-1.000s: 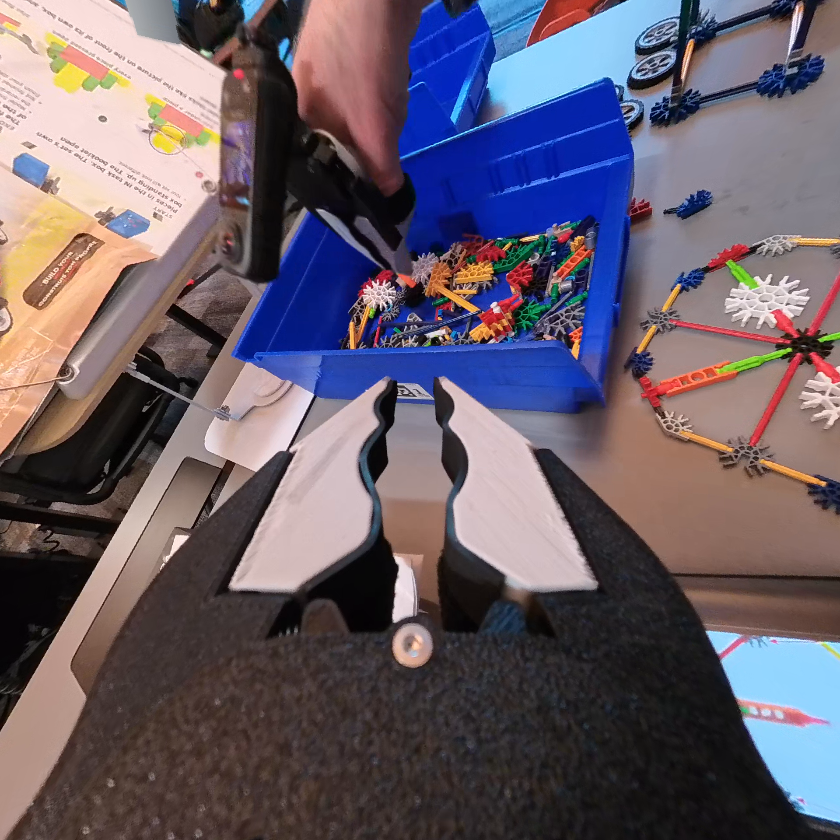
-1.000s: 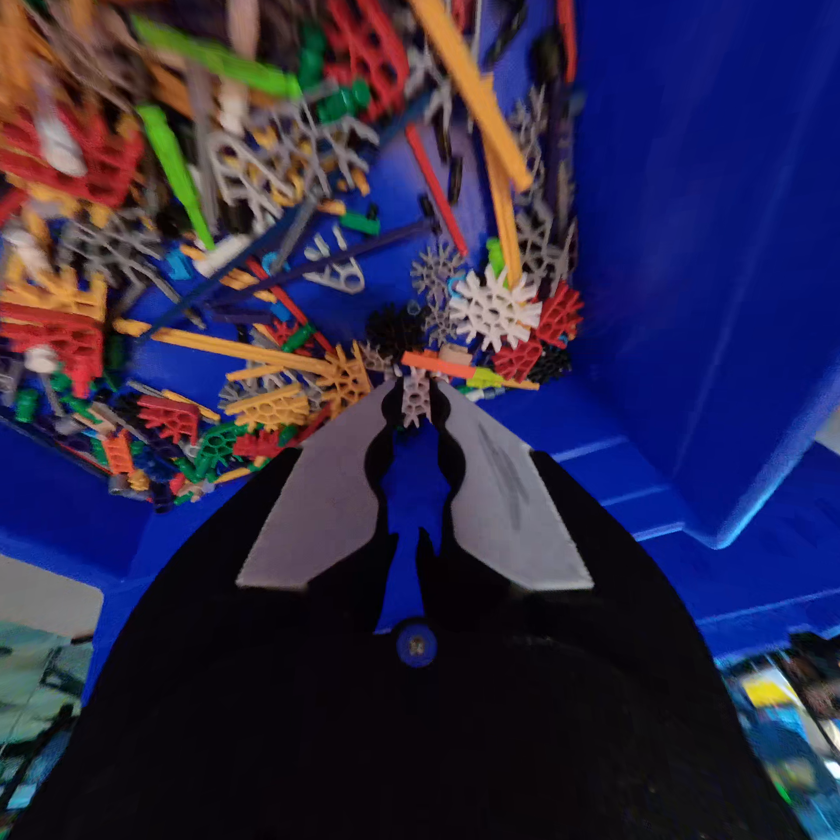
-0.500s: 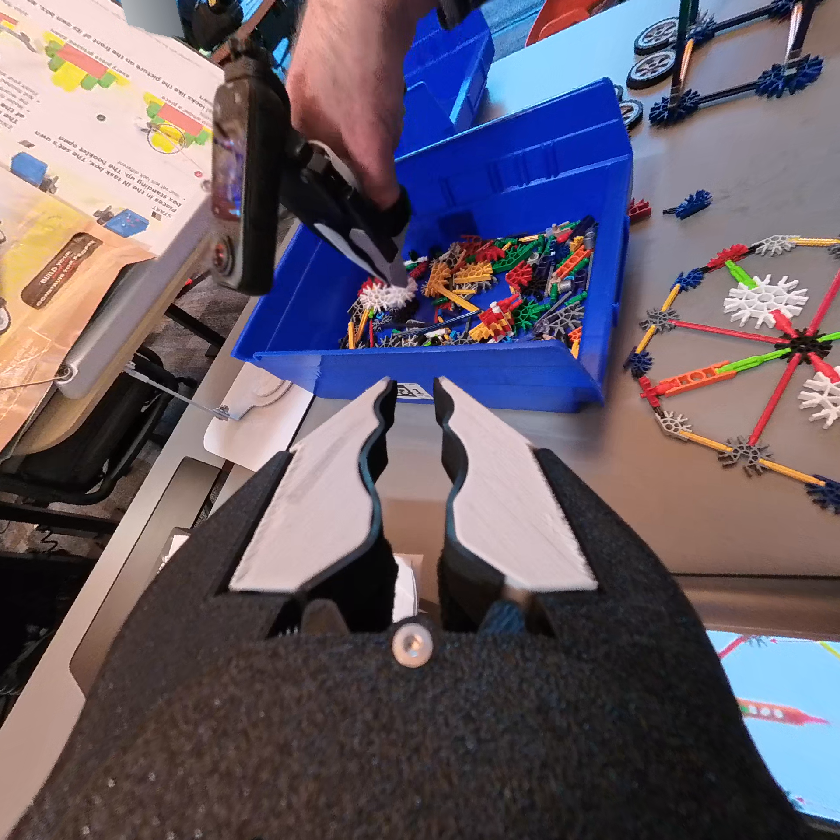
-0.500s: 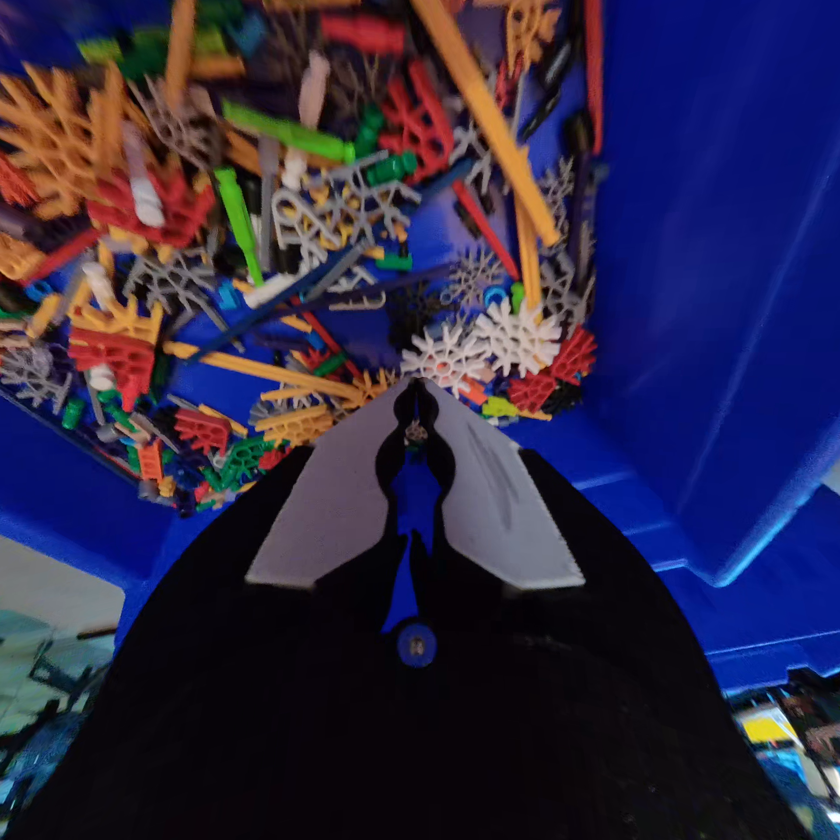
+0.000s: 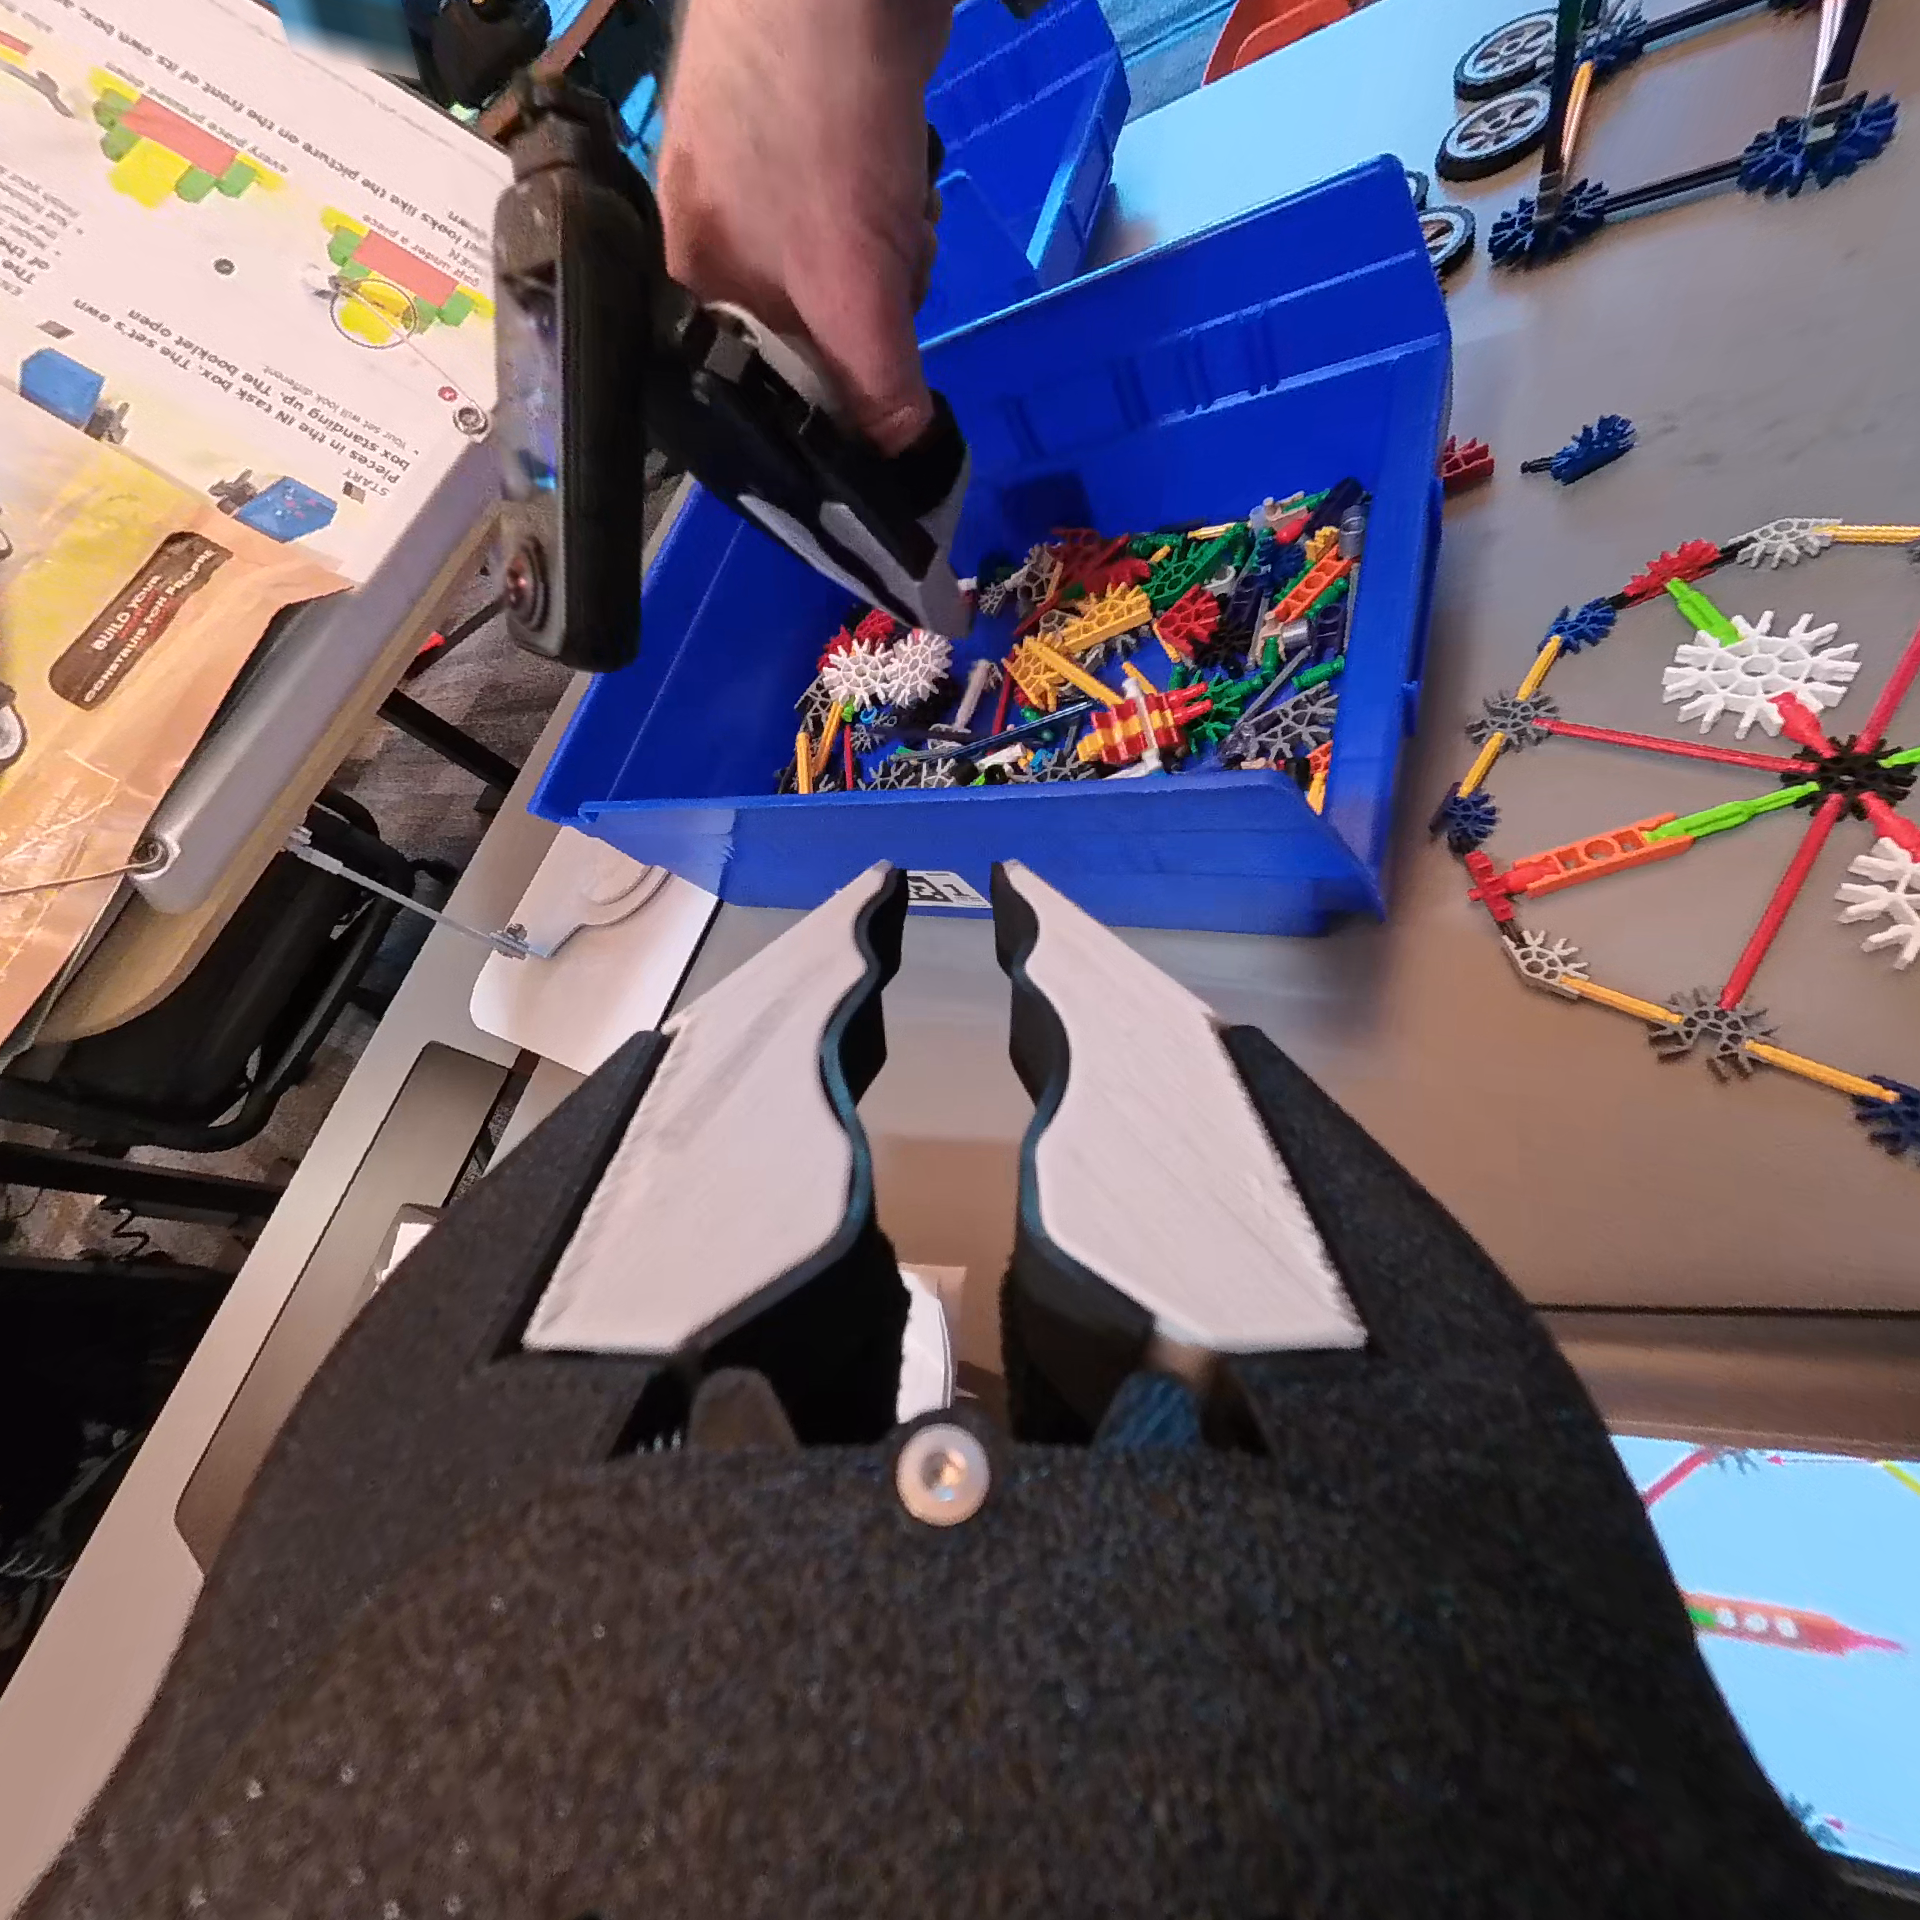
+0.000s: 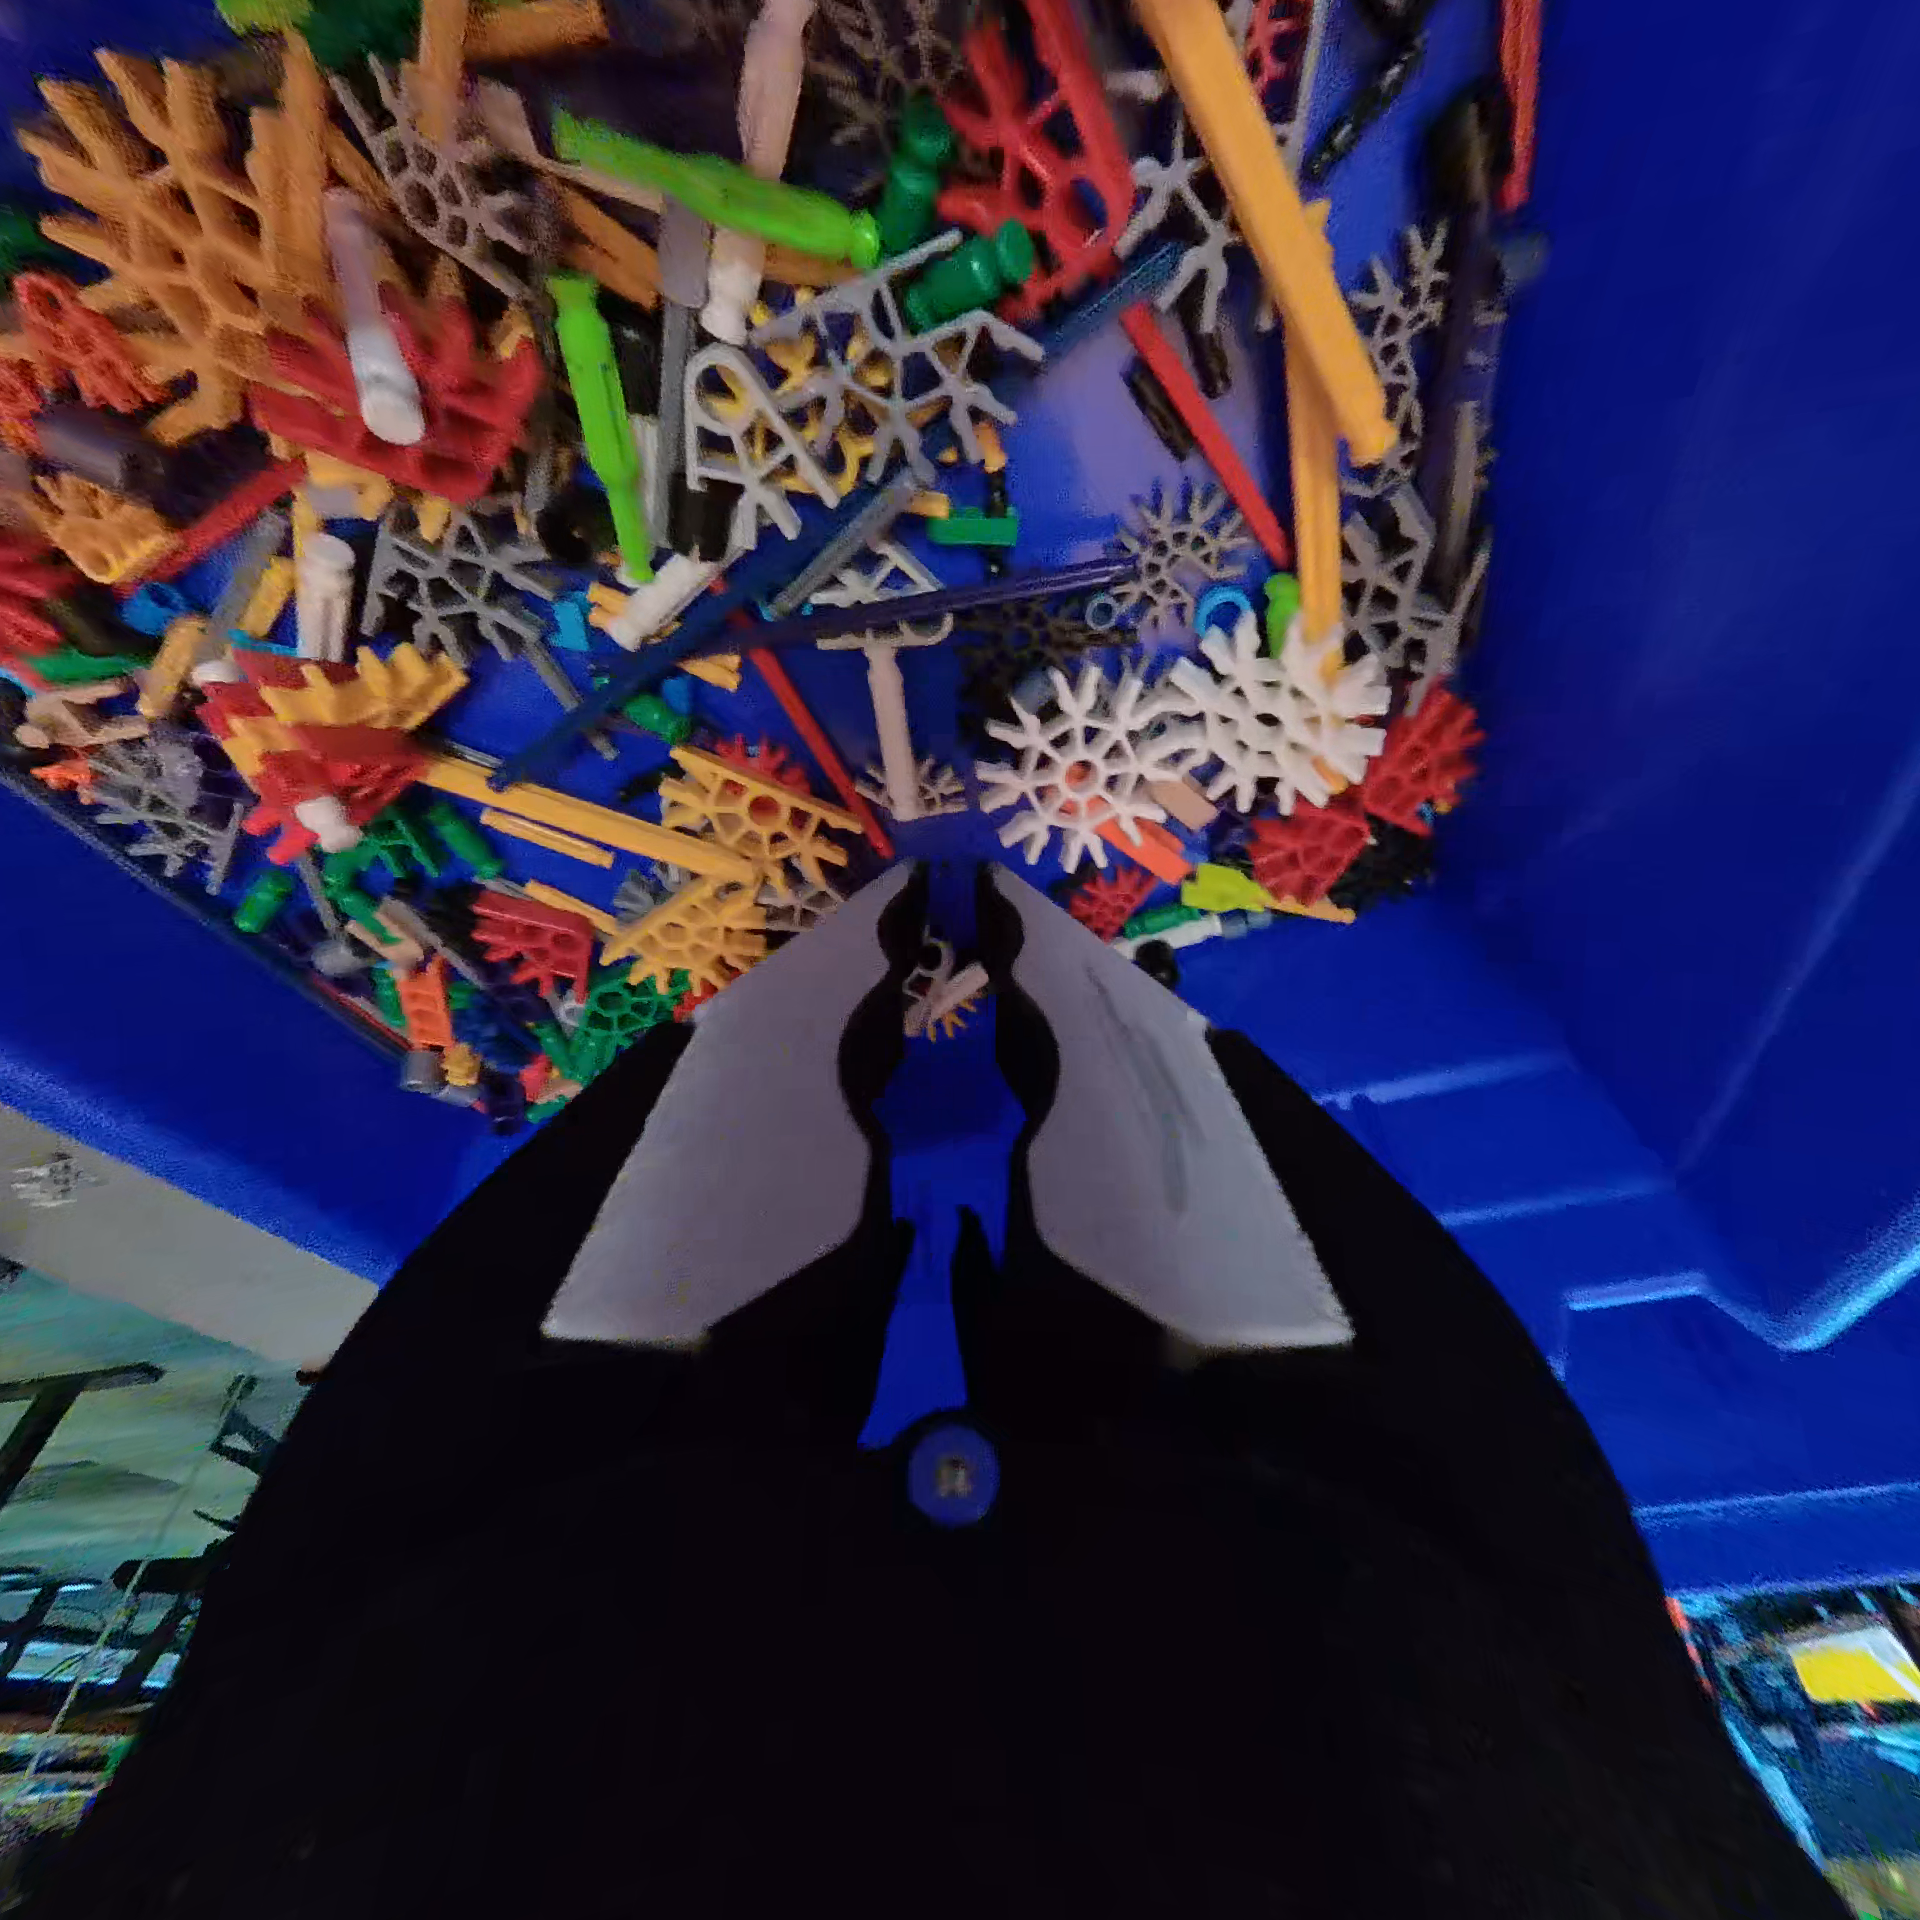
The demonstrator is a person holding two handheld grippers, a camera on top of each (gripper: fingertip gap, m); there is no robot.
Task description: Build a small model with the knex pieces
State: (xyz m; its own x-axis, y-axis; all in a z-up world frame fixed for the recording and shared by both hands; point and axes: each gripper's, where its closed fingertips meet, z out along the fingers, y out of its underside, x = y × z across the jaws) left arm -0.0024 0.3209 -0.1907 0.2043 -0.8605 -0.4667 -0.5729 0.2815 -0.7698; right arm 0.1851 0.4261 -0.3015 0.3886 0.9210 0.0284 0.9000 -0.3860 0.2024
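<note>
A blue bin (image 5: pixel 1049 842) holds a heap of coloured construction-toy rods and connectors (image 5: pixel 1132 665). A person's hand (image 5: pixel 800 208) holds my right gripper (image 5: pixel 951 613) inside the bin at its left side, just above two white snowflake connectors (image 5: pixel 888 670). In the right wrist view my right gripper (image 6: pixel 945 894) is shut on a small grey connector (image 6: pixel 940 982), a little above the heap (image 6: pixel 623 520) and the white snowflakes (image 6: pixel 1184 743). My left gripper (image 5: pixel 945 894) is open and empty, above the table just in front of the bin.
A half-built wheel of rods and connectors (image 5: pixel 1714 810) lies on the grey table (image 5: pixel 1455 1143) to the right. A wheeled frame (image 5: pixel 1621 114) stands at the back right. An instruction sheet on a stand (image 5: pixel 208 343) is at the left, and a second blue bin (image 5: pixel 1029 135) is behind. The left gripper's tips are roughly 25 centimetres from the right gripper's.
My right gripper closed on the small grey connector in the heap and has lifted and pulled back a little with it. My left gripper has not moved.
</note>
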